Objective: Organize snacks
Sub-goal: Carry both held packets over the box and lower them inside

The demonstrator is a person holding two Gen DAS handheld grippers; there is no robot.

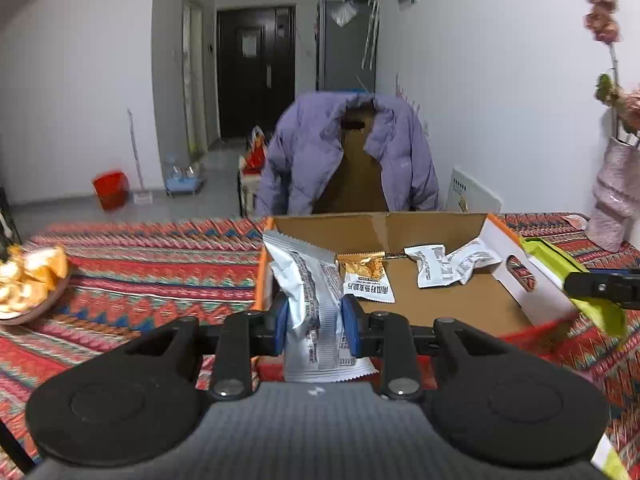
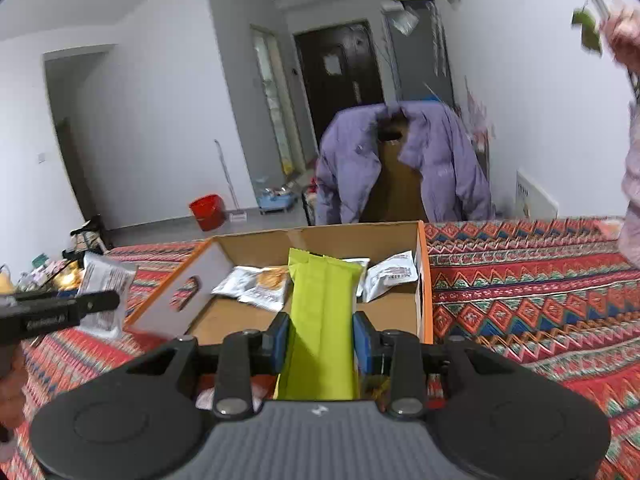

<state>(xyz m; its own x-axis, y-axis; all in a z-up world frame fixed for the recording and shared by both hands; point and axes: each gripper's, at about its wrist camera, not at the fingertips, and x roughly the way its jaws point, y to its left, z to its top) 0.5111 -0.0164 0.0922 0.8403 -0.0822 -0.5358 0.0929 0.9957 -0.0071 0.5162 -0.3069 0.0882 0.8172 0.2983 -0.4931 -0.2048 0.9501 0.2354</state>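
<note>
My left gripper (image 1: 315, 328) is shut on a silver-white snack packet (image 1: 308, 280), held upright just before the near left corner of an open cardboard box (image 1: 424, 300). My right gripper (image 2: 320, 346) is shut on a lime-green snack packet (image 2: 322, 320), held over the near edge of the same cardboard box (image 2: 224, 320). Inside the box lie an orange-and-white packet (image 1: 366, 276) and white packets (image 1: 444, 266). The right gripper (image 1: 600, 286) with its green packet shows at the right of the left wrist view. The left gripper (image 2: 80, 308) with its silver packet (image 2: 106, 292) shows at the left of the right wrist view.
The box stands on a table with a red patterned cloth (image 2: 520, 300). A plate of orange peels (image 1: 28, 284) sits at the table's left edge. A pink vase with flowers (image 1: 614, 196) stands at the right. Behind the table is a chair draped with a purple jacket (image 1: 348, 156).
</note>
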